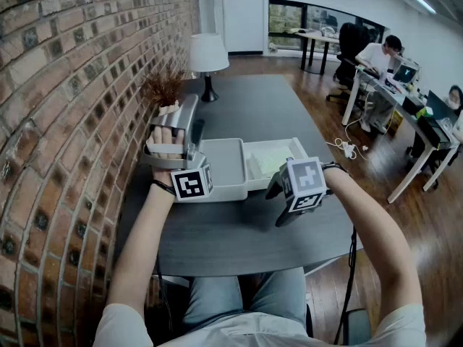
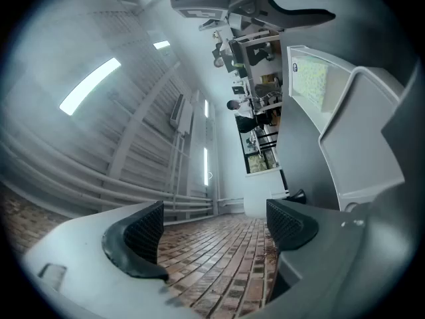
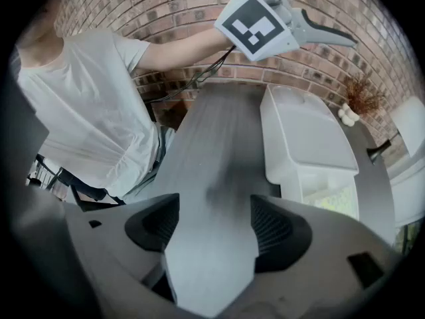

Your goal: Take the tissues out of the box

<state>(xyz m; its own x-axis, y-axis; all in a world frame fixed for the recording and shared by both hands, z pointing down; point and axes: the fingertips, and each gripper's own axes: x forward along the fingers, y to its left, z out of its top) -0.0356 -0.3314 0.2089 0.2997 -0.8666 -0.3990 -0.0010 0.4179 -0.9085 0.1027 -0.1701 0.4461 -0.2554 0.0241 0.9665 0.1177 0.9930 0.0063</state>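
A white box [image 1: 233, 186] stands on the dark table [image 1: 239, 230] with its lid [image 1: 221, 161] swung open to the left. A pale green-patterned tissue pack [image 1: 271, 157] lies in its right half and also shows as tissues [image 3: 332, 201] in the right gripper view. My left gripper [image 2: 214, 228] is open and empty, beside the lid's left edge, facing the brick wall and ceiling. My right gripper [image 3: 214, 224] hovers over the table in front of the box's right end, pointing back at the person. A narrow gap with nothing in it shows between its pads.
A brick wall [image 1: 72, 85] runs along the table's left side. A white lamp [image 1: 207, 56] and a dried plant [image 1: 163, 85] stand at the far end. The person's lap is at the near table edge [image 1: 239, 270]. Desks with seated people [image 1: 383, 56] are far right.
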